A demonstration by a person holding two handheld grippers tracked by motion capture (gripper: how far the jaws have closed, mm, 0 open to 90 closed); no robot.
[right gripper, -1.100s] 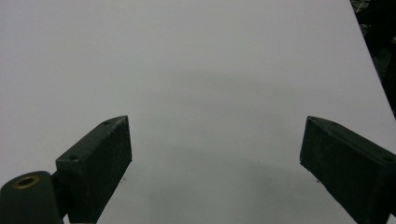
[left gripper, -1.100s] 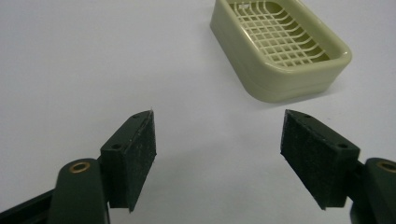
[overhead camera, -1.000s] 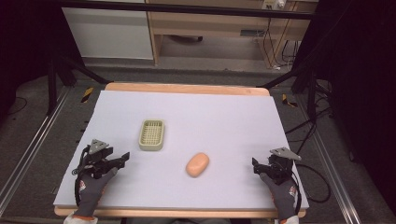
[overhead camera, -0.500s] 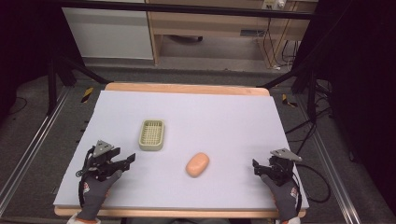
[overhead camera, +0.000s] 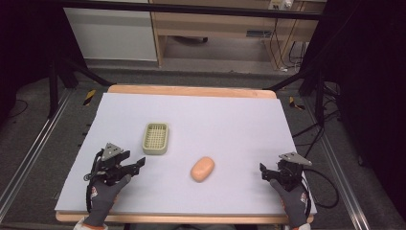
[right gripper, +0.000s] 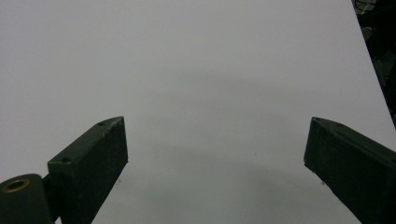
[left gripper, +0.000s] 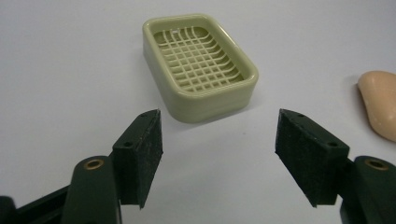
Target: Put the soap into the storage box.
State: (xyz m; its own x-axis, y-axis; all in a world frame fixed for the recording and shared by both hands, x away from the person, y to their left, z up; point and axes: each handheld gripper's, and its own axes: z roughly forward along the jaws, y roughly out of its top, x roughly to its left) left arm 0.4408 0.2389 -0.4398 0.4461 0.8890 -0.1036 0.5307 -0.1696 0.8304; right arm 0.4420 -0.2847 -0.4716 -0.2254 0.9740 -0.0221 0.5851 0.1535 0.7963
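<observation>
A pale green soap dish (overhead camera: 155, 138) with a grid bottom sits left of the table's middle. A peach bar of soap (overhead camera: 202, 168) lies to its right and nearer me. My left gripper (overhead camera: 137, 165) hovers just in front of the dish, open and holding nothing. In the left gripper view the dish (left gripper: 201, 65) stands straight ahead beyond the gripper (left gripper: 217, 149), with the soap (left gripper: 380, 105) at the right edge. My right gripper (overhead camera: 265, 173) rests near the front right corner, open, its jaws wide over bare tabletop (right gripper: 210, 70).
The white sheet (overhead camera: 225, 120) covers a wooden table whose front edge (overhead camera: 191, 218) lies just below my hands. Cables (overhead camera: 325, 187) trail off the right side. Black frame legs (overhead camera: 52, 86) and a cabinet (overhead camera: 115, 33) stand beyond the far edge.
My left gripper has slid a little to the right, closer to the soap dish. The right gripper, the dish and the soap have stayed put.
</observation>
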